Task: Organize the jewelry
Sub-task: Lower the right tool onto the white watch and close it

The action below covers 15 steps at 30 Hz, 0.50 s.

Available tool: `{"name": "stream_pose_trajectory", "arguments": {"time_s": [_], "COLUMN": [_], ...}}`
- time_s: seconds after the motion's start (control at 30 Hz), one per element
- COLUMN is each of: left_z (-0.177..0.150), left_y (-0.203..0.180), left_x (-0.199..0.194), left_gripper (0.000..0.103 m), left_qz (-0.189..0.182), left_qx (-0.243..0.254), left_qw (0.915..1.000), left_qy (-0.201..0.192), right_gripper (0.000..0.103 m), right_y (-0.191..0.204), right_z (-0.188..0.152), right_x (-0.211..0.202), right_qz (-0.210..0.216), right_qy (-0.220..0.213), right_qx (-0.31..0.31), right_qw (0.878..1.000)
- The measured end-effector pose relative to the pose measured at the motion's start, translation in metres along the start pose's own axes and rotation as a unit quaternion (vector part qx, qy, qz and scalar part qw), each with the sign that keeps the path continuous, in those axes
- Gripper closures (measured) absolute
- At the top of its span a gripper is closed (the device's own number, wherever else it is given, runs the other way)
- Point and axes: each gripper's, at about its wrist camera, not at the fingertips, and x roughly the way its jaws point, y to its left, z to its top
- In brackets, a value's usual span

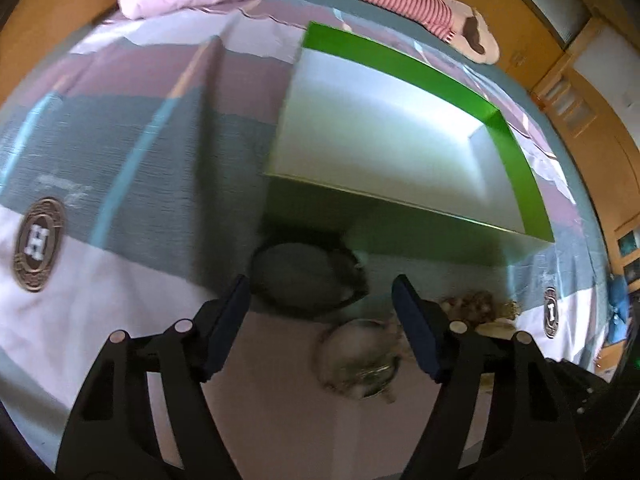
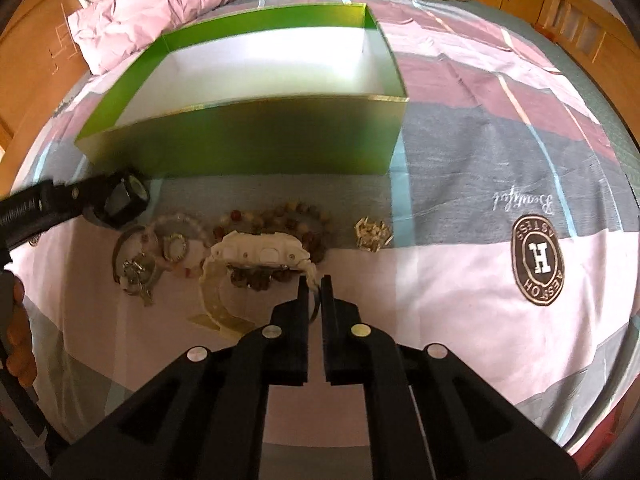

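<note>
**Patchwork bedspread, green box, jewelry laid out in front**

A pink, grey and white patchwork bedspread (image 2: 460, 280) carries an open green cardboard box with a white inside (image 2: 256, 136). Just before it lie a brown beaded bracelet (image 2: 280, 220), a small gold trinket (image 2: 373, 234) and a cream plastic wristwatch (image 2: 260, 254). The right gripper (image 2: 315, 280) is closed on the watch's strap end. The left gripper (image 1: 320, 292) stands wide apart above a dark round item (image 1: 304, 276), blurred, pressing nothing.

On the bedspread (image 2: 460, 184), the open box (image 2: 256, 136) stands behind a row of jewelry: bangle (image 2: 120, 256) leftmost, watch (image 2: 260, 252) over the bead bracelet (image 2: 280, 220), small clasp piece (image 2: 373, 234) rightmost.
</note>
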Motion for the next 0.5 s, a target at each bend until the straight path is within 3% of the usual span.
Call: {"name": "stream_pose_trajectory", "arguments": {"time_s": [0.07,0.17,0.33,0.37,0.43,0.5], "left_z": [-0.001,0.000,-0.003,-0.004,-0.004,-0.004], "left_y": [-0.008,-0.017,-0.017,-0.017,-0.017,-0.018], "left_x": [0.007,0.015,0.030,0.034,0.036,0.033], "left_gripper": [0.015,0.013,0.014,0.026,0.032,0.047], "left_qz": [0.015,0.061,0.079,0.084,0.091,0.087], "left_qx": [0.019,0.053,0.068,0.070,0.075,0.076], "left_qw": [0.9997,0.9967,0.9944,0.9937,0.9928,0.9931], "left_qy": [0.001,-0.003,0.018,0.024,0.025,0.021], "right_gripper": [0.097,0.097,0.089,0.089,0.089,0.089], "right_y": [0.002,0.004,0.003,0.004,0.003,0.003], "right_z": [0.000,0.000,-0.001,-0.001,0.000,0.001], "right_x": [0.001,0.001,0.004,0.005,0.007,0.010], "right_qz": [-0.001,-0.005,-0.013,-0.015,-0.013,-0.007], "right_qy": [0.000,0.000,-0.006,-0.007,-0.004,0.002], "right_qx": [-0.004,-0.006,-0.013,-0.014,-0.014,-0.011], "right_qw": [1.000,1.000,1.000,1.000,1.000,1.000]}}
